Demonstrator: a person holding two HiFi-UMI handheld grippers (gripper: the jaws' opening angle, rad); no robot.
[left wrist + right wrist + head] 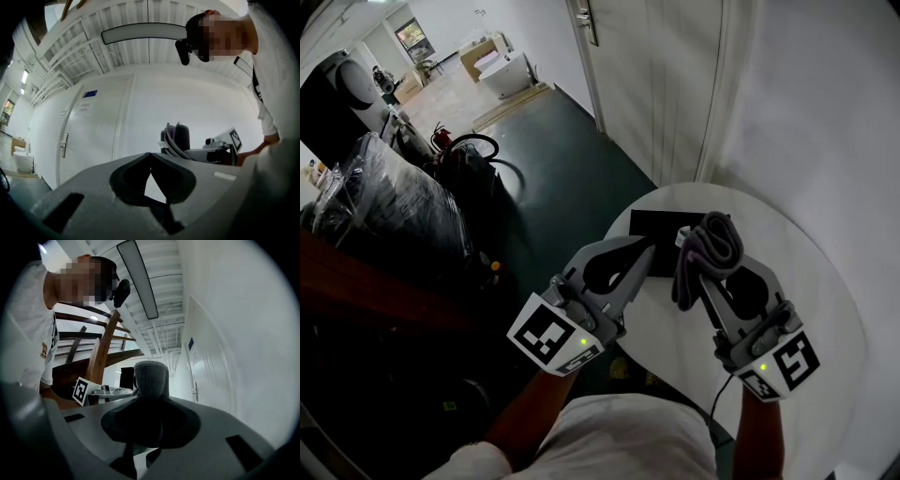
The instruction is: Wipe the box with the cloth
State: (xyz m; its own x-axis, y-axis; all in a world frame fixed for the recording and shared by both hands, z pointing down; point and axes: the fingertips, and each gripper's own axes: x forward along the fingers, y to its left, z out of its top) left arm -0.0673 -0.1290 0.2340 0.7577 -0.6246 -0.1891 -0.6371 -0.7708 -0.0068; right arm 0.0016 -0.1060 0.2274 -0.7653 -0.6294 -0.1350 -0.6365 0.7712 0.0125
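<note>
A flat black box (661, 226) lies at the far side of the round white table (825, 300). My right gripper (703, 270) is shut on a bunched grey cloth (717, 244), which hangs over the box's right part; whether it touches the box I cannot tell. In the right gripper view the cloth (151, 377) sticks up between the jaws of the right gripper (151, 398). My left gripper (650, 247) is shut on nothing, its tips over the box's near left edge. The left gripper view shows the left gripper (150, 153) with its tips meeting, and the cloth (178, 137) beyond.
A white door (628, 75) and a white wall stand just behind the table. Dark green floor (553, 159) spreads to the left, with plastic-wrapped black bulk (384, 206) and a red fire extinguisher (441, 139). A wooden stair beam (101, 352) rises behind the person.
</note>
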